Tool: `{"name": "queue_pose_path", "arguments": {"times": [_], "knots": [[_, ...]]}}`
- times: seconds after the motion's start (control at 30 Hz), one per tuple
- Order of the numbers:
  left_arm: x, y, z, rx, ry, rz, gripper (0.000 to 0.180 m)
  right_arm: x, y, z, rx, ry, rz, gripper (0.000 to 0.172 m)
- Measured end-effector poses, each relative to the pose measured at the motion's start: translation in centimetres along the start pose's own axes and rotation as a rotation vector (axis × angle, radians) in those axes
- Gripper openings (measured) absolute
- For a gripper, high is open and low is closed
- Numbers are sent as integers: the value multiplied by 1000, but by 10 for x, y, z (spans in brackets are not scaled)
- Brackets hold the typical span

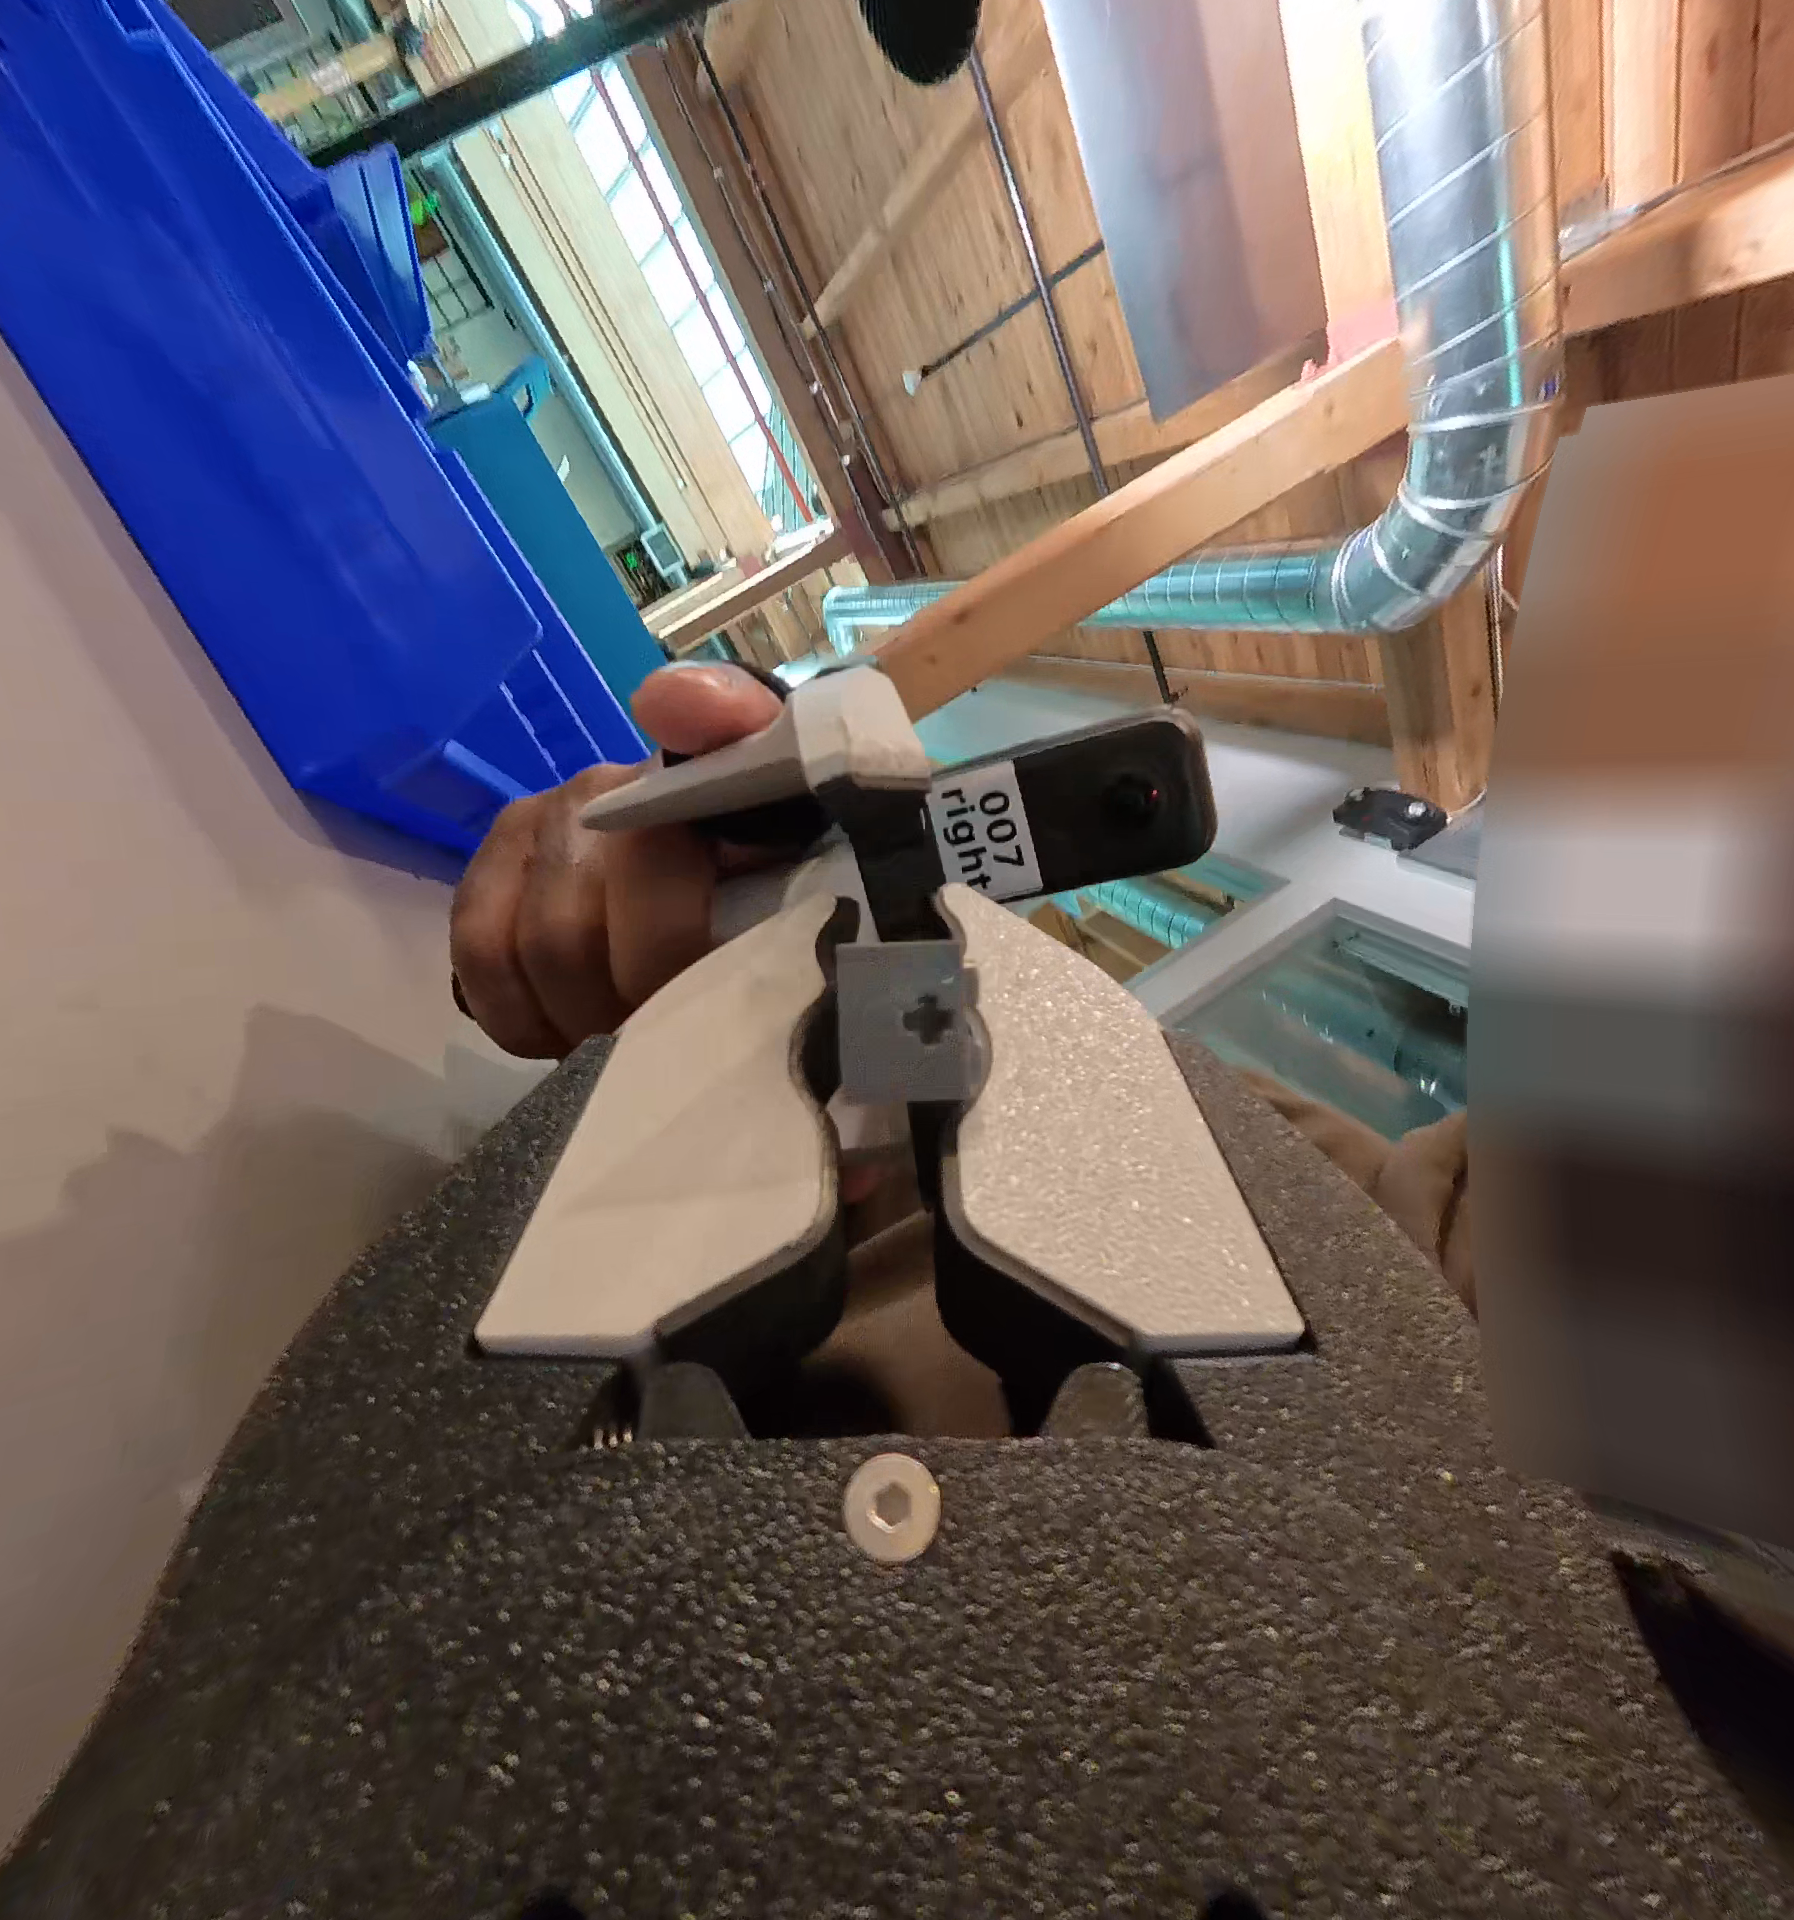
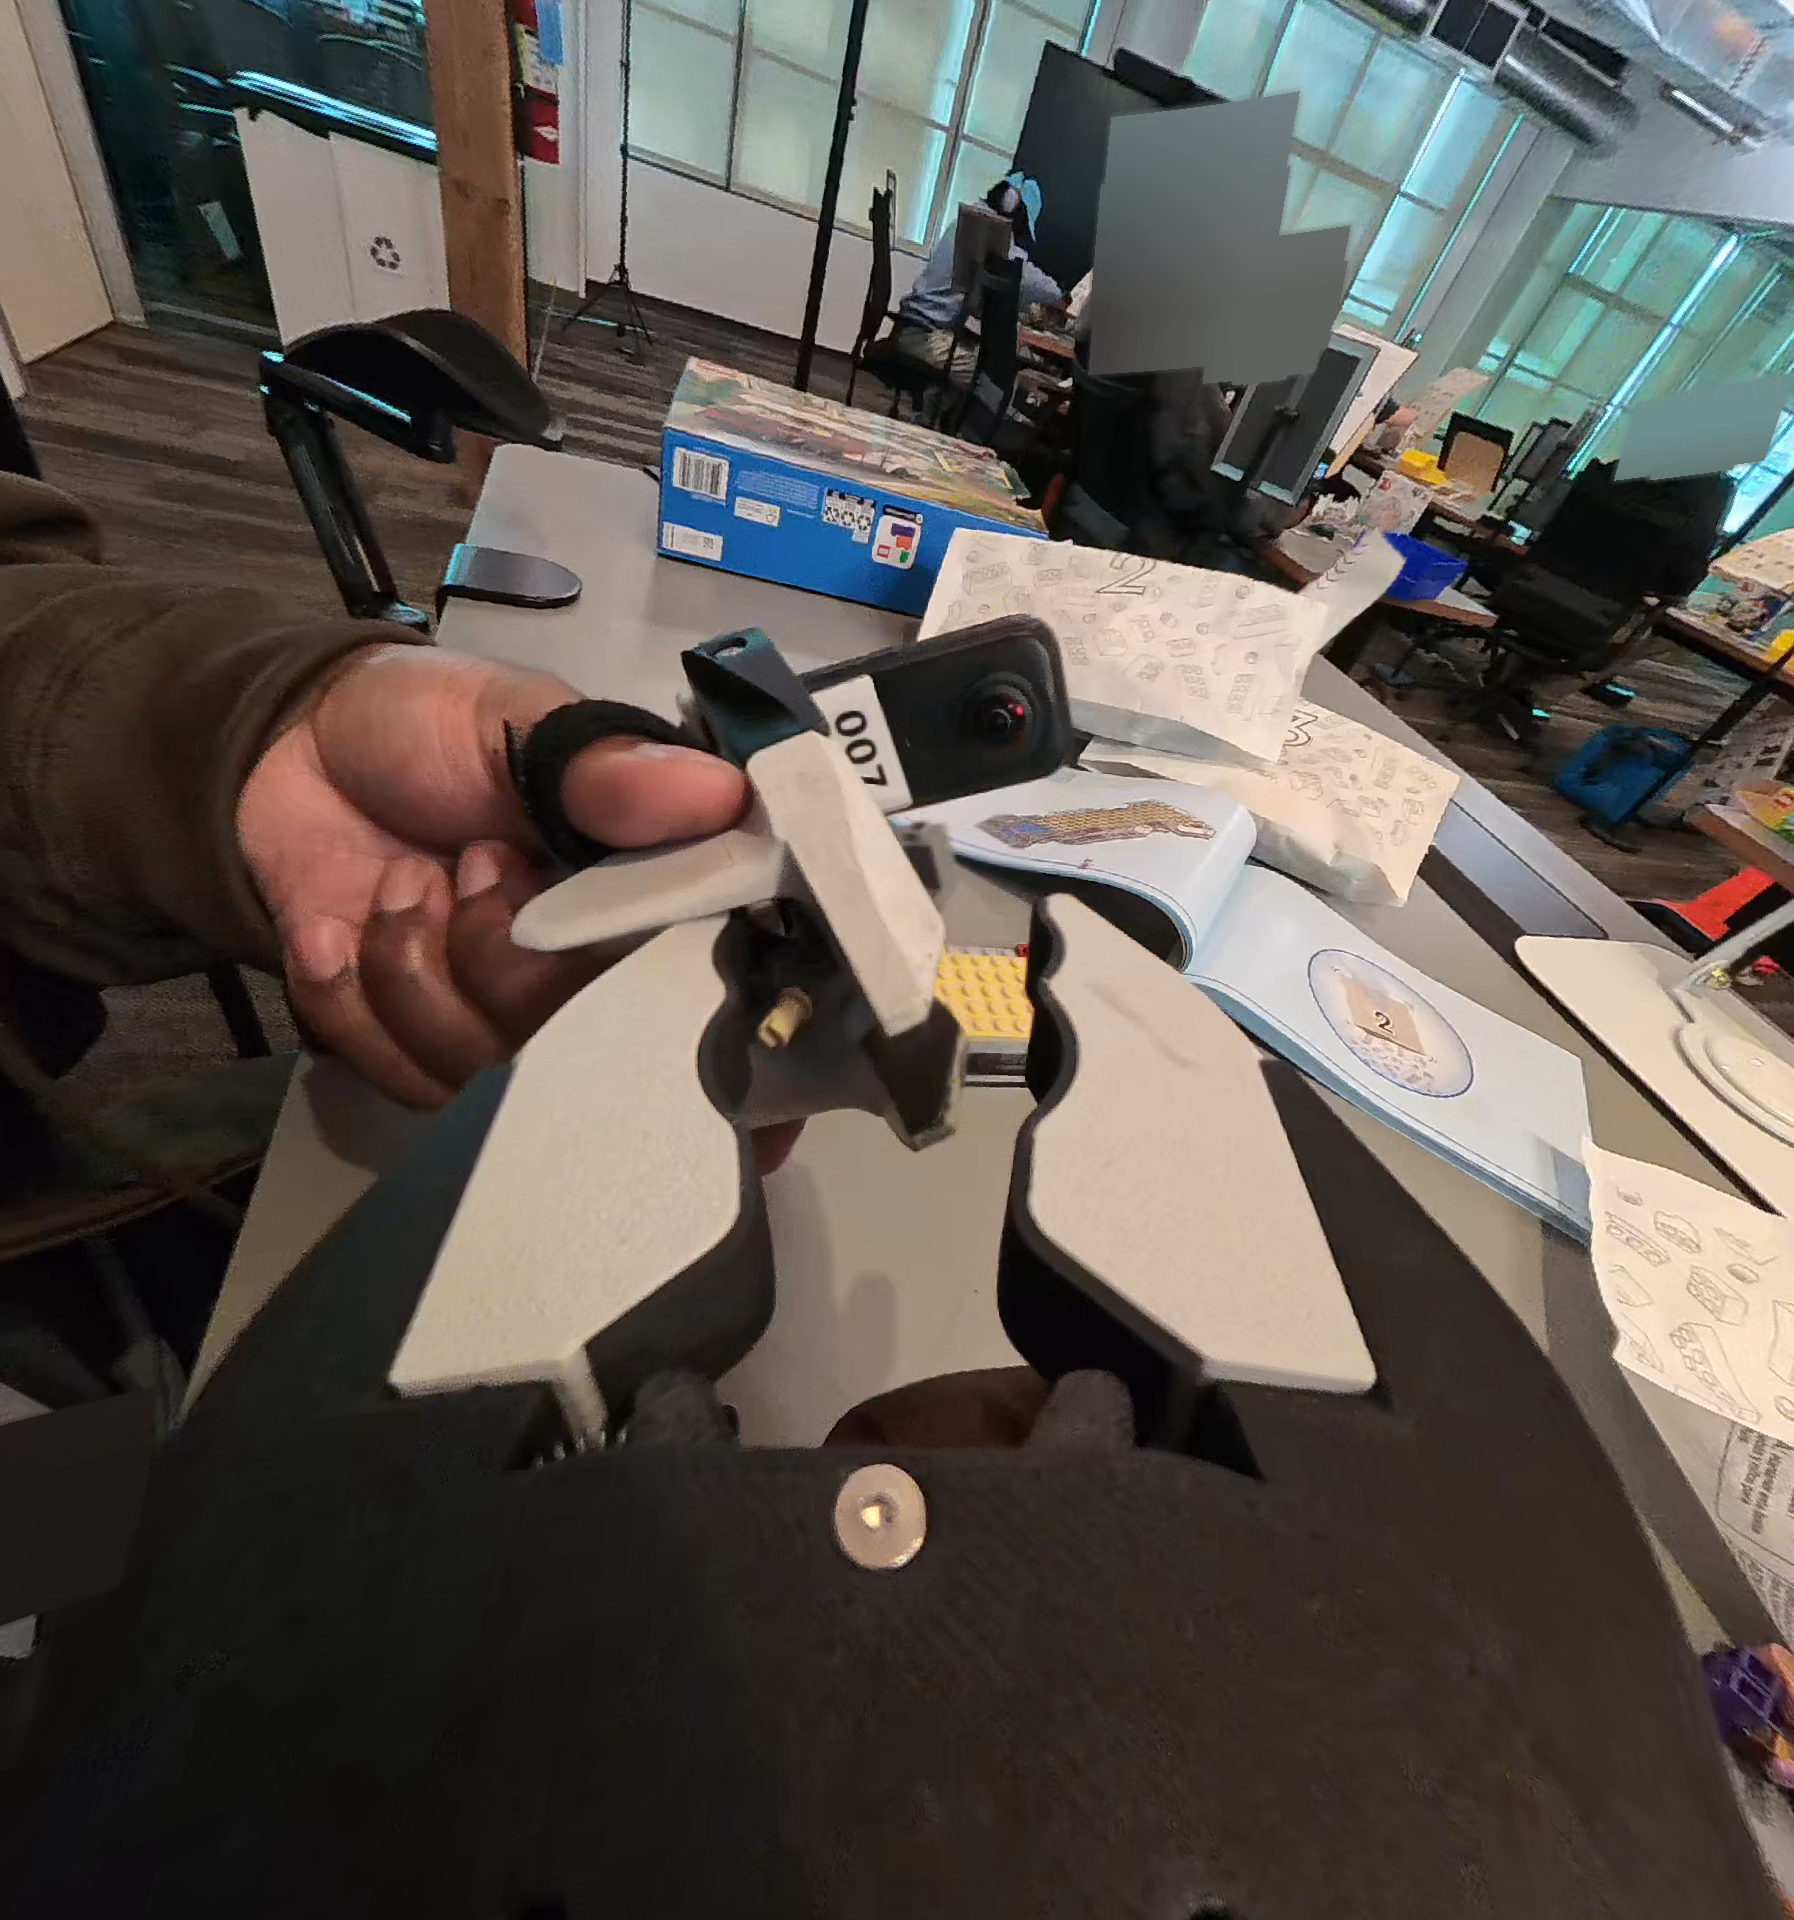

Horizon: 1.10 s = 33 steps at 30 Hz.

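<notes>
Left gripper fingers clamp a small grey block, held above the bench. Right gripper fingers stand apart, seemingly gripping nothing, just beside the left fingers; yellow studded plate below.

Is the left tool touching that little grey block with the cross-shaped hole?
Touching. The left wrist view shows the grey block gripped between the left tool's two fingers, in mid-air.

Right gripper spread wide, its gap crowded by the left gripper and a hand; open booklet and paper bags toward the table's far right; blue box at the far edge; bare table near the left edge
</notes>
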<state>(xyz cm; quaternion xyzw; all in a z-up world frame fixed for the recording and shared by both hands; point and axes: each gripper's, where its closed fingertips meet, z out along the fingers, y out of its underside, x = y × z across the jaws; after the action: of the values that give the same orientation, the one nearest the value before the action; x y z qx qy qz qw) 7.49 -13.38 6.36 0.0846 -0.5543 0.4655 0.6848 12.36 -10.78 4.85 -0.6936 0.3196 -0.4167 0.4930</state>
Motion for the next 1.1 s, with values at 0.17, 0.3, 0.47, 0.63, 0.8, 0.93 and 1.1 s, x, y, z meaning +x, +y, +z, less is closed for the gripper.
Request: {"name": "queue_pose_path", "arguments": {"times": [0.17,0.3,0.47,0.63,0.8,0.93,1.1], "knots": [[-4,-20,-13,128,-24,2,12,12,-2,-8,37,113,6,45],[-10,-28,-19,193,-64,8,10,12,-6,-15,64,234,-103,31],[-12,-28,-17,194,-75,9,10,3,1,-10,-14,254,-195,24],[-12,-27,-15,194,-73,12,10,2,6,-5,-46,278,-218,10],[-12,-31,-22,198,-94,46,10,4,6,-7,-46,308,-247,4],[-11,-31,-26,194,-101,57,12,6,6,-10,-34,327,-236,4],[-11,-31,-27,192,-109,89,12,7,4,-12,-27,355,-239,4]]}}
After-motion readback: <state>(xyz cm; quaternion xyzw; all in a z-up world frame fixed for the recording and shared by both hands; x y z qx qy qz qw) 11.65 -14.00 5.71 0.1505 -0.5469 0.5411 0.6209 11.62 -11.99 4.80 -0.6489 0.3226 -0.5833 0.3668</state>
